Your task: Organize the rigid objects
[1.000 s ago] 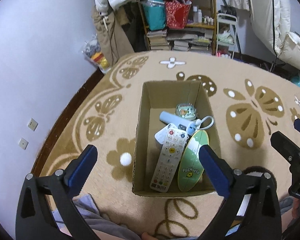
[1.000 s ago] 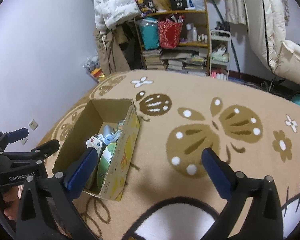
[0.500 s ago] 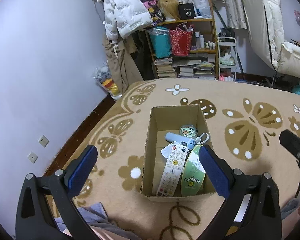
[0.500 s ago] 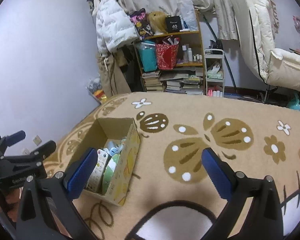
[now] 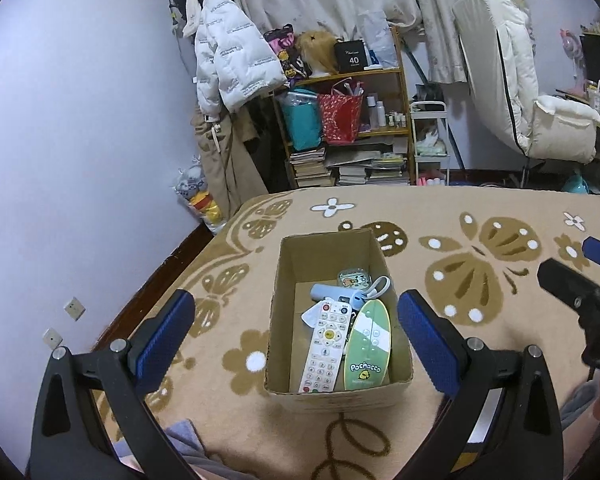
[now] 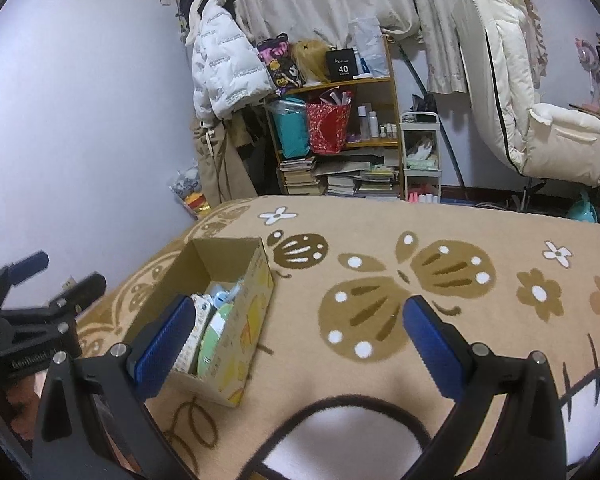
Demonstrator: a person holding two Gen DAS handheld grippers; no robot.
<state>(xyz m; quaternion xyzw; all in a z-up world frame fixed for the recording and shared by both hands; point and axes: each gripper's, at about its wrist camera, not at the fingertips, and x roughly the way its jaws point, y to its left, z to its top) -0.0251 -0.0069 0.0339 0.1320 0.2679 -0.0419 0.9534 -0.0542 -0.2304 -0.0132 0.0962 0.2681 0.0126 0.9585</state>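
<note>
The left gripper point(image 5: 296, 334) hangs above the near end of the cardboard box point(image 5: 284, 264), pointing forward and down over it, its jaws spread wide with nothing between them; the blue pads point(image 5: 164, 338) sit to either side of the box in the left wrist view, clear of its walls; the right gripper point(image 6: 296, 336) is held to the right of the box over the patterned carpet point(image 6: 440, 232), its jaws likewise wide apart and empty, and it appears at the right edge of the left wrist view as a black frame with a blue tip; the left gripper shows in turn at the left edge of the right wrist view, raised off the carpet and beside the box; the box stands on the carpet with its top open, and inside it lie a white remote control point(image 5: 326, 346) and a green-and-white oval item marked Pochacco point(image 5: 366, 348) side by side along the near part, with a light blue device point(image 5: 336, 293) with a white loop lying across behind them and a small case with a cartoon print point(image 5: 353, 279) toward the far wall; a bit of grey fabric point(image 5: 188, 440) shows at the lower edge below the left gripper; a cluttered shelf point(image 5: 380, 80) and a hanging white jacket point(image 5: 228, 68) stand against the far wall.
</note>
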